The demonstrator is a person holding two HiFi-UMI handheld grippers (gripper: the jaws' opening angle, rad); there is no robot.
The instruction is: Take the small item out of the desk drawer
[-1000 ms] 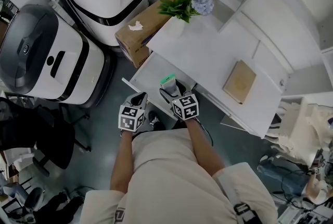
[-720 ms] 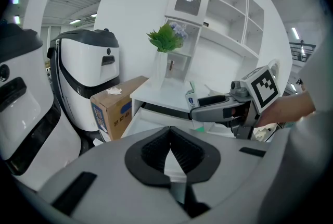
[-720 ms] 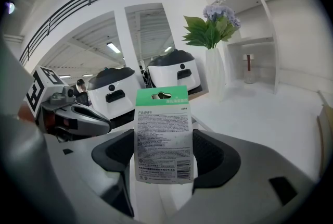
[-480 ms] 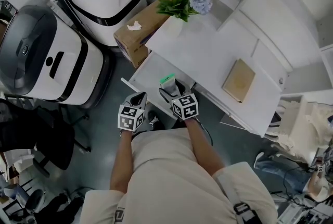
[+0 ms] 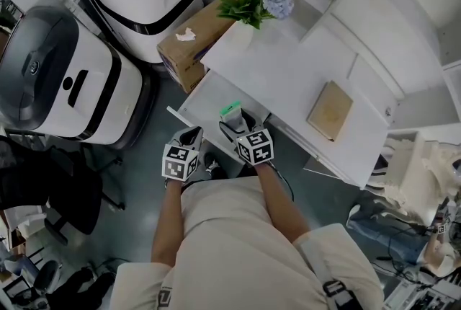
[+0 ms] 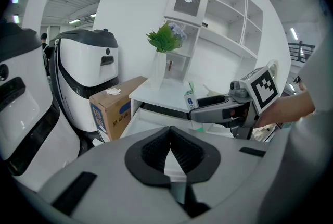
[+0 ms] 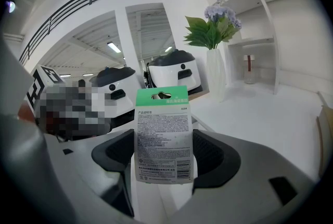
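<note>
My right gripper [image 5: 238,122] is shut on a small flat packet [image 7: 163,137] with a green top and white printed back; it stands upright between the pads. In the head view the packet [image 5: 231,109] shows as a green tab just over the open white desk drawer [image 5: 205,101]. In the left gripper view the right gripper [image 6: 229,108] holds the packet [image 6: 190,99] above the drawer [image 6: 151,121]. My left gripper [image 5: 190,139] hangs left of the right one, near the drawer's front; its pads [image 6: 179,155] meet with nothing between them.
The white desk [image 5: 288,78] carries a vase of flowers [image 5: 256,9] and a tan notebook [image 5: 330,111]. A cardboard box [image 5: 194,42] sits beside the desk on the left. Two large white-and-black machines [image 5: 65,78] stand further left. White shelving [image 5: 374,6] rises behind the desk.
</note>
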